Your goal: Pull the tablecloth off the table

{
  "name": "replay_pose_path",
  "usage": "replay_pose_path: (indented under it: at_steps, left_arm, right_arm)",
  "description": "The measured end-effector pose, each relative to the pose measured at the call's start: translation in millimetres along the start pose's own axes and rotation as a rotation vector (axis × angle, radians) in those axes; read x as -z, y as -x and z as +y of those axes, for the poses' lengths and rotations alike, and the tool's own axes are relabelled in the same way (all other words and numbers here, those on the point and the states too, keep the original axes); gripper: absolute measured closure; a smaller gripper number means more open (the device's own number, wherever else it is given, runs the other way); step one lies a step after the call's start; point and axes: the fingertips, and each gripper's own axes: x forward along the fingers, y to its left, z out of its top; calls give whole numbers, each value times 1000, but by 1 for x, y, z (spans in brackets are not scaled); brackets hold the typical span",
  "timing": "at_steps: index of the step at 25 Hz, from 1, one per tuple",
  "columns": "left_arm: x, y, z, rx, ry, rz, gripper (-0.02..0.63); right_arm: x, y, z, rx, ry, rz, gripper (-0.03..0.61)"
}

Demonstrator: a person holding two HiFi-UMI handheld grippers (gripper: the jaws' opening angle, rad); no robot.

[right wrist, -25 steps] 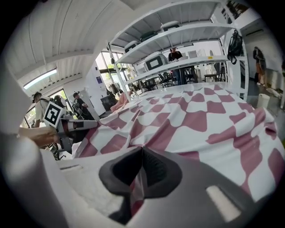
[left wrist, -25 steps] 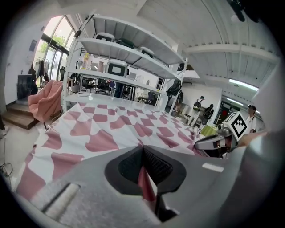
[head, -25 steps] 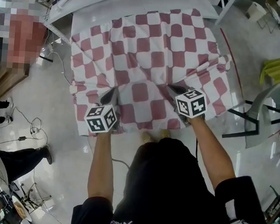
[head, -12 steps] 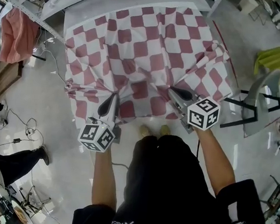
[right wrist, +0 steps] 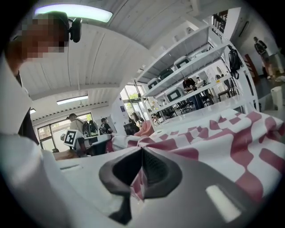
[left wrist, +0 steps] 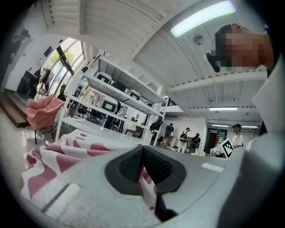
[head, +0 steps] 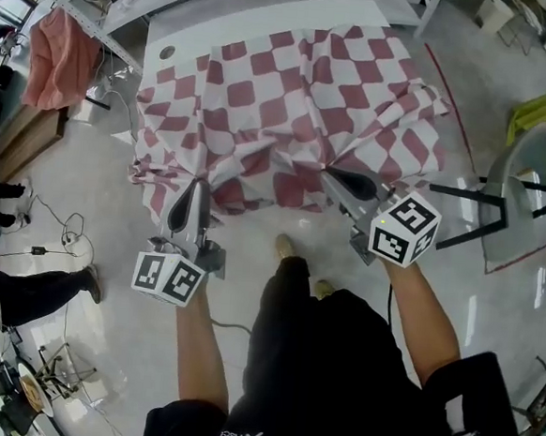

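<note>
Covering most of wht table, checked tablecloth; shelving beyond.

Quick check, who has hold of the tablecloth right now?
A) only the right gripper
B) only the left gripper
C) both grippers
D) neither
C: the left gripper and the right gripper each have their jaws shut on a fold of the checked tablecloth.

Glossy pale floor, grey chair at right — white shelving, ceiling strip light overhead.
</note>
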Motion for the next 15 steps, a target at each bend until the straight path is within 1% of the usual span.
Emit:
replay_pose_path:
  at_steps: [3,6,11,15]
  left_arm:
    - [-4,32,-35,-27,-30,-36,604]
    - [-22,63,-67,-47,-41,-86,604]
    - [-50,116,-104,-55,-38,-150,604]
    - [-65,150,-117,-38,-45,-185,604]
  right_arm:
    - [5,35,27,-44,7,-30,572]
    - [-2,65,56,-80,22,-61,572]
    - [-22,114,100,-77,38,-135,572]
    - [-34,128,137,-82,76,-173,572]
